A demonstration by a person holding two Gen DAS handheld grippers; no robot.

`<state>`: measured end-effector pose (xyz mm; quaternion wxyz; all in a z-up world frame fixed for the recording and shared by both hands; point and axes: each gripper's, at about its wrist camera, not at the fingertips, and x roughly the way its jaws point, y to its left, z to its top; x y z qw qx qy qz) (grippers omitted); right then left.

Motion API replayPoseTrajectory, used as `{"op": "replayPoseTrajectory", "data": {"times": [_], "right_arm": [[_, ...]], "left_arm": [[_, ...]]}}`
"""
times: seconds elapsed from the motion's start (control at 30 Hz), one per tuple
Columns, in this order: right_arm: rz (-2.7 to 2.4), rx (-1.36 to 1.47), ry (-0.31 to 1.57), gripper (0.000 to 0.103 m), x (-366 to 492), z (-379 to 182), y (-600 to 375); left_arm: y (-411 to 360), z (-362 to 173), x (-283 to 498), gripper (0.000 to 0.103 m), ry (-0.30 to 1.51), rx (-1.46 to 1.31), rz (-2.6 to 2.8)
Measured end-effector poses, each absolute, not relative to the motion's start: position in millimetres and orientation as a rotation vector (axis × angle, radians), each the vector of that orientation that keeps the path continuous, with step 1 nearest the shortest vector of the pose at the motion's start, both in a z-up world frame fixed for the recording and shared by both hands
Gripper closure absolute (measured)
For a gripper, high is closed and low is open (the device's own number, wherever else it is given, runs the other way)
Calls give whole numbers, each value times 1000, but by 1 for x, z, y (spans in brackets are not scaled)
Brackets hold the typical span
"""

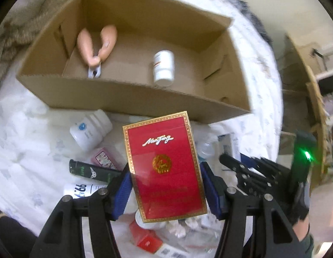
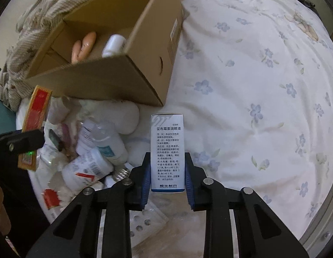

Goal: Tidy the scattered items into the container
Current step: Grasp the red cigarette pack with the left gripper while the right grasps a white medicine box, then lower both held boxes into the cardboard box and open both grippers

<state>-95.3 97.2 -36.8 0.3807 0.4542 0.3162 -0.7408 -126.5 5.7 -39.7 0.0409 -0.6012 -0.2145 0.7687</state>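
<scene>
Two grippers, both loaded. We see the floral bedsheet [image 2: 263, 68] spread wide, and on it the open cardboard box [image 1: 132, 99], with a white pill bottle [image 1: 163, 67] lying inside and a peach-coloured handled tool [image 1: 95, 45] beside it. Just in front of the box sits the pile of scattered items [image 2: 91, 150]: bottles, packets, a black lighter [image 1: 91, 170]. Our left gripper [image 1: 166, 182] has its blue pads clamped on a red cigarette pack [image 1: 165, 165], held above the pile. Our right gripper [image 2: 167, 177] is closed on a white eye-drop carton [image 2: 167, 152], upright, near the box's corner.
</scene>
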Motion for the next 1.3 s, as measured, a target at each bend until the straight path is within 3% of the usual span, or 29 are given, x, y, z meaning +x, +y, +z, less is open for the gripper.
{"op": "replayPoseTrajectory", "data": {"times": [0.23,0.43,0.53,0.77,1.03,1.13,1.2,1.3], "right_arm": [[-1947,1055,822,74,-70,2,109],[-2083,876,866,74,-114,49,121],[-2087,828,773,74,-125,75,115],[-1996,837,661,74,-129,65,33],[-1943,918,803,73,-150,11,-43],[-1928,922,796,59,-148,8,-52],[-1932,894,801,58,-142,11,-46],[-1926,885,804,58,-133,15,-27]], "left_arm": [[-21,11,-120,43,-595,-1635,2465],[-78,23,-149,43,-558,-1562,2575],[-96,12,-174,43,-586,-1609,2575],[-116,-10,-213,47,-568,-1749,2547],[-108,-21,-234,47,-506,-1775,2529],[-109,-20,-235,44,-471,-1788,2539],[-111,-20,-233,36,-478,-1811,2520],[-117,-13,-222,35,-500,-1786,2507]]}}
